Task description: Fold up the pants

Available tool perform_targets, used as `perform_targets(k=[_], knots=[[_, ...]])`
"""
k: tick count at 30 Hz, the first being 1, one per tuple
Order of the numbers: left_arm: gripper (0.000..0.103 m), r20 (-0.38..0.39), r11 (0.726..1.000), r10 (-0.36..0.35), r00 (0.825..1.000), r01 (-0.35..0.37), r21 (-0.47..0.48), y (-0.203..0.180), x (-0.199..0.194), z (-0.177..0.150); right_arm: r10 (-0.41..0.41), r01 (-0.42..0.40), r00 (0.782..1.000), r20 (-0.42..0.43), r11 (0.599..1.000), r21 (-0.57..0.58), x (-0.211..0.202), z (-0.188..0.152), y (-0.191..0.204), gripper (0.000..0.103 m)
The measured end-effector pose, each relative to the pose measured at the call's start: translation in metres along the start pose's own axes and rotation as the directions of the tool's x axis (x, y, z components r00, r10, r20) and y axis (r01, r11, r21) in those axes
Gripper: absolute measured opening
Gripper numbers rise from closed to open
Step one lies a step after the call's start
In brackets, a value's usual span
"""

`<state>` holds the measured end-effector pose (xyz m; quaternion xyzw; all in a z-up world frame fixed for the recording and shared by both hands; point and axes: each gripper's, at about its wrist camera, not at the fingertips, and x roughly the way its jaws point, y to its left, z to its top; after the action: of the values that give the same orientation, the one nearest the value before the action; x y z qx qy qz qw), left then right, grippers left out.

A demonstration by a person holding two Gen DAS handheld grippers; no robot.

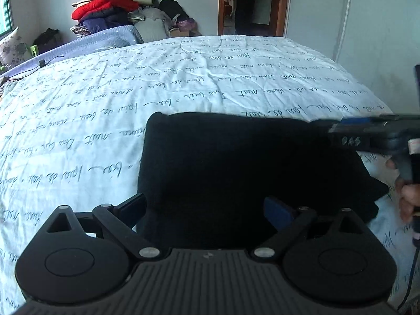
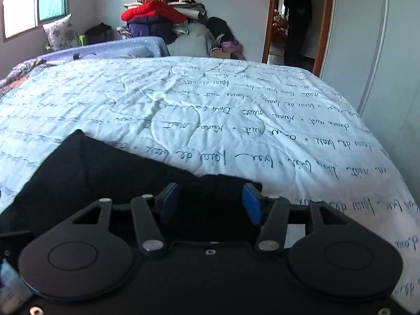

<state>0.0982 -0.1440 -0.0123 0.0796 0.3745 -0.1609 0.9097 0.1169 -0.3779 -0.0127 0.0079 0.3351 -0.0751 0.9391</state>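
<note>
The black pants (image 1: pixel 236 162) lie folded into a compact dark block on the white bedspread with script print (image 1: pixel 157 84). My left gripper (image 1: pixel 207 210) is open, its fingers spread wide over the near edge of the pants. My right gripper (image 2: pixel 210 204) is open, blue pads apart, over the right end of the pants (image 2: pixel 105 178). The right gripper also shows in the left wrist view (image 1: pixel 367 131), hovering at the pants' far right corner.
A pile of clothes with a red jacket (image 1: pixel 105 8) stands against the far wall. A lilac blanket (image 1: pixel 105 39) lies at the bed's far left. A person stands in the open doorway (image 2: pixel 296 21). The bed's right edge (image 2: pixel 380 144) is near.
</note>
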Motion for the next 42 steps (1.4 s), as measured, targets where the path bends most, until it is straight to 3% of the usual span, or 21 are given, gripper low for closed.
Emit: perform_targets(k=[3,7,10,12,15,19,23,25,30,34,38,42], knots=[[0.097,-0.023,1.000,0.019,1.000,-0.019,-0.001,-0.004,0.006,0.005,0.010,-0.009,0.999,-0.038,1.000,0.026,0.015,-0.002,-0.009,0.061],[0.097,-0.006,1.000,0.010,1.000,-0.010,-0.015,-0.003,0.010,0.012,0.008,-0.008,1.000,0.015,1.000,0.024,-0.006,-0.002,-0.004,0.061],[0.098,-0.011,1.000,0.009,1.000,-0.009,-0.022,-0.003,0.026,0.026,-0.015,0.014,1.000,-0.002,1.000,-0.019,0.000,-0.003,-0.001,0.061],[0.097,-0.053,1.000,0.022,0.998,-0.023,-0.019,-0.003,0.043,0.034,0.001,-0.001,0.999,-0.034,1.000,0.015,0.009,-0.004,-0.008,0.062],[0.098,-0.080,0.998,0.055,0.995,-0.057,-0.020,0.001,0.064,0.038,0.004,-0.004,1.000,-0.002,0.999,0.050,-0.006,-0.004,-0.009,0.063],[0.097,-0.037,0.997,0.022,0.999,-0.025,-0.070,0.009,0.046,0.032,0.002,-0.001,1.000,0.024,1.000,-0.010,-0.039,-0.018,0.007,0.063],[0.097,-0.031,0.999,-0.003,1.000,0.001,-0.048,0.003,0.027,0.014,-0.017,0.015,0.999,-0.030,0.998,-0.063,-0.040,-0.040,0.014,0.063],[0.096,-0.064,1.000,0.007,0.998,-0.009,-0.028,-0.002,0.026,0.007,-0.025,0.024,0.998,-0.049,0.999,-0.035,-0.037,-0.048,0.010,0.064],[0.098,-0.037,0.999,-0.014,0.999,0.012,-0.051,-0.002,0.005,-0.012,-0.013,0.013,1.000,0.004,1.000,-0.015,-0.063,-0.053,0.020,0.065],[0.100,-0.054,0.999,0.033,0.998,-0.035,-0.031,-0.005,0.015,-0.017,-0.031,0.030,0.999,-0.034,1.000,-0.005,-0.054,-0.067,0.022,0.066],[0.099,-0.039,0.997,0.020,0.999,-0.023,-0.071,-0.002,0.001,-0.022,-0.031,0.028,0.998,0.054,0.998,0.057,-0.089,-0.068,0.024,0.069],[0.098,-0.039,0.997,0.032,0.999,-0.035,-0.072,-0.005,-0.008,-0.024,0.002,-0.008,0.997,0.081,0.997,0.074,-0.110,-0.072,0.031,0.069]])
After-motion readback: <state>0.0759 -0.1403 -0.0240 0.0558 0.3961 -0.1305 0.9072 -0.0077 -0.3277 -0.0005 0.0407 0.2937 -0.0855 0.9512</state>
